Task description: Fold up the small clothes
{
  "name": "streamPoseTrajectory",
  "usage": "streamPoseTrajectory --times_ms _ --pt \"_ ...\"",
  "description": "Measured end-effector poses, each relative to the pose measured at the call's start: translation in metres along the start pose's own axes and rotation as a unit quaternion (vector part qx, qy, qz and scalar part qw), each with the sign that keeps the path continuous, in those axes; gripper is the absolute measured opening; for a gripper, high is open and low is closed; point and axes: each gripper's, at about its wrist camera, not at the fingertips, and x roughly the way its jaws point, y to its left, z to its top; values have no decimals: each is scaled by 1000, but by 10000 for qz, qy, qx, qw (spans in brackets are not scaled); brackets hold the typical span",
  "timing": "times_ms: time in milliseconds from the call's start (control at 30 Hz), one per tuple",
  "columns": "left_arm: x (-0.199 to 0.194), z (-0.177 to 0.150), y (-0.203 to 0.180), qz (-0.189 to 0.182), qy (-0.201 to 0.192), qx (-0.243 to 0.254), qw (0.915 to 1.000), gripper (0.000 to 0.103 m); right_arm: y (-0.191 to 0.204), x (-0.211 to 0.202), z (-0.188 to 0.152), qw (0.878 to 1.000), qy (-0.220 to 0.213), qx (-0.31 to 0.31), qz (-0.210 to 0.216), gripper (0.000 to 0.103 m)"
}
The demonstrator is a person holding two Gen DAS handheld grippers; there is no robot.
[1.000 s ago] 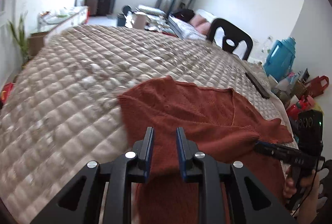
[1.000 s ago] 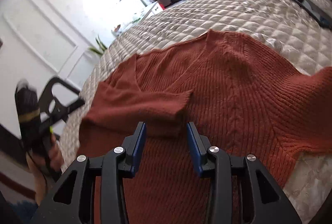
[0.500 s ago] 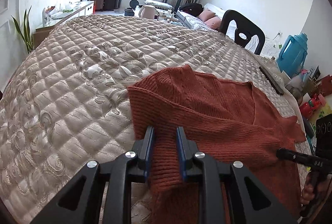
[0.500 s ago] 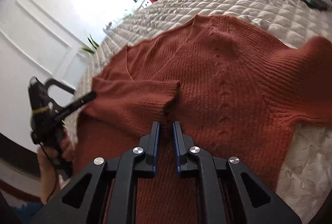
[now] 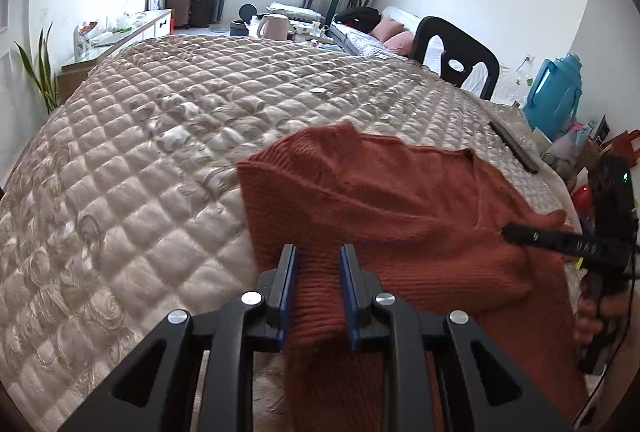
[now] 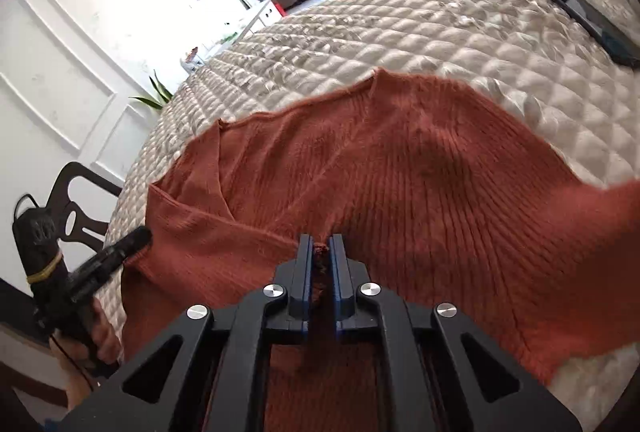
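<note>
Sweater: rust-red ribbed knit, lying on the near edge of the bed, V-neck toward the bed's middle, one sleeve folded across its front.
Left gripper: narrow, its blue pads clamped on a bunched fold at the sweater's left side, lifted off the quilt.
Right gripper: jaws closing, nearly together, with a thin pinch of the folded sleeve's cuff between them.
Bed: beige quilted cover under the sweater.
Phone: dark, flat on the bed, well beyond the sweater's right shoulder.
Chair: black, past the bed's far side.
</note>
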Motion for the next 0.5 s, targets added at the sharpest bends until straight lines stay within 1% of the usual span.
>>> streamPoseTrajectory --times_ms 33,100,133,167,200,233,300,367,433,467,500 --pt "-2 0 2 -5 -19 -33 10000 24 0 -2 2 10000 -65 -37 -21 3" --pt "-4 -2 3 137 -43 -11 9999 24 -3 -6 7 9996 -281 -21 9 3" --pt "-4 -3 5 178 -15 -33 9998 24 -6 -6 8 9994 -330 -20 -98 3" --pt "-4 -3 8 145 -4 -89 9999 24 -9 -5 8 9993 -327 -9 -199 3" --pt "-6 -3 10 162 0 -135 9998 24 -16 -1 8 9991 -238 67 -331 1" --pt "-9 -3 9 223 -20 -134 9997 24 -24 1 8 9993 -219 210 -218 1" --pt "-19 -2 7 199 -143 -105 9996 24 -28 -12 5 9986 -353 376 -85 4" --pt "-26 1 2 118 -243 -79 9996 24 -22 -27 1 9980 -575 234 -101 4" --pt "-30 3 -8 12 -318 48 9995 24 -8 -43 -8 9971 -763 5 -47 11" --pt "-28 3 -13 -46 -300 113 9995 24 -2 -46 -11 9969 -777 -75 3 15" --pt "-25 1 -18 -79 -248 180 9995 24 8 -45 -18 9972 -704 -252 75 17"
